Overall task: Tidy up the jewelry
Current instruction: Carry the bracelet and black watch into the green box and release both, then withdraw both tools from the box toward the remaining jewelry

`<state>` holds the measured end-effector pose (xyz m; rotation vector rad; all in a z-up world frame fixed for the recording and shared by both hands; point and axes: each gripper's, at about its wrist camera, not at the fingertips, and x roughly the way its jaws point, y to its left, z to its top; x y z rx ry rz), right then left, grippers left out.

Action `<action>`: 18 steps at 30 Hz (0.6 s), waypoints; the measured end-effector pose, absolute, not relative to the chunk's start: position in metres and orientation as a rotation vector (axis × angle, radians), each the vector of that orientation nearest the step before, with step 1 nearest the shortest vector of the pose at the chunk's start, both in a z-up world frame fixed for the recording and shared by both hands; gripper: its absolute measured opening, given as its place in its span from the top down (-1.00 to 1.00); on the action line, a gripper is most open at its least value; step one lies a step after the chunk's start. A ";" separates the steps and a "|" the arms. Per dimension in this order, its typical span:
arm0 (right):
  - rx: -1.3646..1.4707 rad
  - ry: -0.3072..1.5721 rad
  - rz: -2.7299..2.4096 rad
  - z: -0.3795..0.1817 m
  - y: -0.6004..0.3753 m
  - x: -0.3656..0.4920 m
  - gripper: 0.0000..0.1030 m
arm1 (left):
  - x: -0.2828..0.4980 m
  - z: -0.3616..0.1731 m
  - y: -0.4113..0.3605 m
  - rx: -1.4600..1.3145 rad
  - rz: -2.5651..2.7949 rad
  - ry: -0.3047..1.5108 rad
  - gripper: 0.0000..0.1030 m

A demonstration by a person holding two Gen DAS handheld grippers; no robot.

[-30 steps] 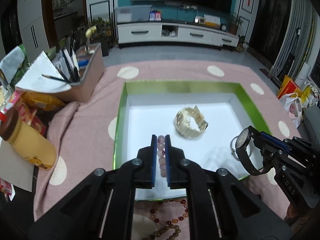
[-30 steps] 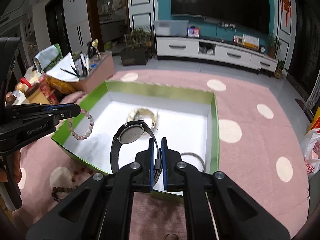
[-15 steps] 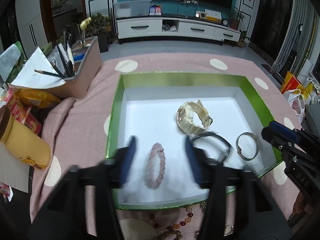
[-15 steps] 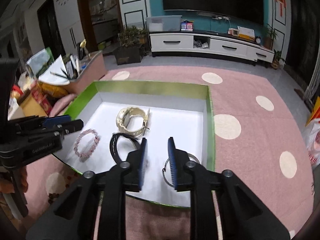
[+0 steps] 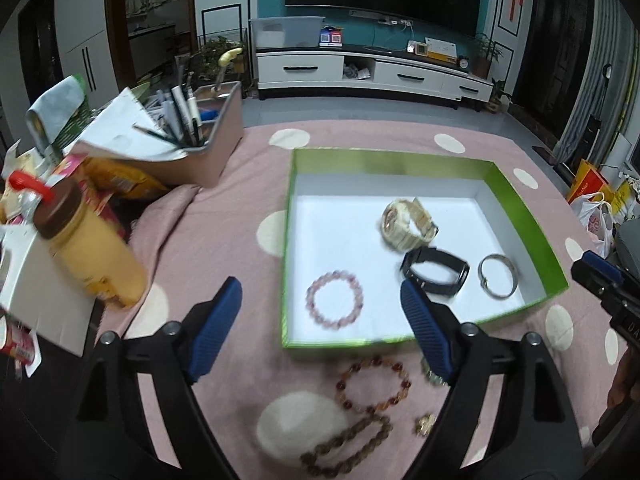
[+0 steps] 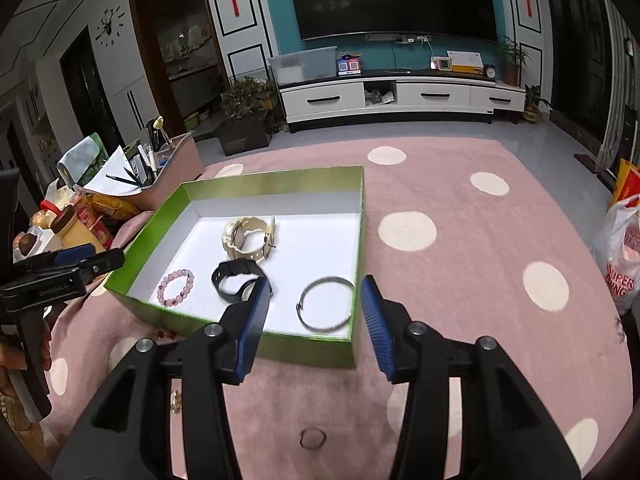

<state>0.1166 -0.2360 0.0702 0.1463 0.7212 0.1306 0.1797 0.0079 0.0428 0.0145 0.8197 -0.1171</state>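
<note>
A green box [image 5: 524, 208] [image 6: 280, 178] with a white floor holds a pink bead bracelet [image 5: 335, 300] [image 6: 177, 287], a cream watch [image 5: 406, 222] [image 6: 250, 238], a black watch [image 5: 435, 271] [image 6: 236, 280] and a silver bangle [image 5: 499, 276] [image 6: 326, 309]. My left gripper [image 5: 322, 330] is open and empty, pulled back before the box's near wall. My right gripper [image 6: 316, 324] is open and empty, above the box's near right corner. On the cloth in front of the box lie an amber bead bracelet [image 5: 374, 384], a brown bead bracelet [image 5: 346, 446] and small gold pieces [image 5: 425, 424].
The table wears a pink cloth with white dots [image 6: 460, 264]. At the left stand a yellow bottle with a brown cap [image 5: 88, 244], snack packets [image 5: 120, 184] and a pen holder box [image 5: 192, 148]. A plastic bag [image 6: 622, 256] sits at the far right.
Both grippers opened and let go: the pink bracelet and the black watch now lie in the box. Both grippers drew back toward the near side and opened wide.
</note>
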 end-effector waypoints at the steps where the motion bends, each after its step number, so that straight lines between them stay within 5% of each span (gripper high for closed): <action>1: 0.150 0.722 0.130 0.070 -0.238 0.112 0.07 | 0.175 0.042 0.011 0.012 -0.112 0.822 -0.65; 18: 0.175 0.810 0.123 0.035 -0.251 0.056 0.08 | 0.104 -0.009 0.050 -0.049 -0.067 0.901 -0.65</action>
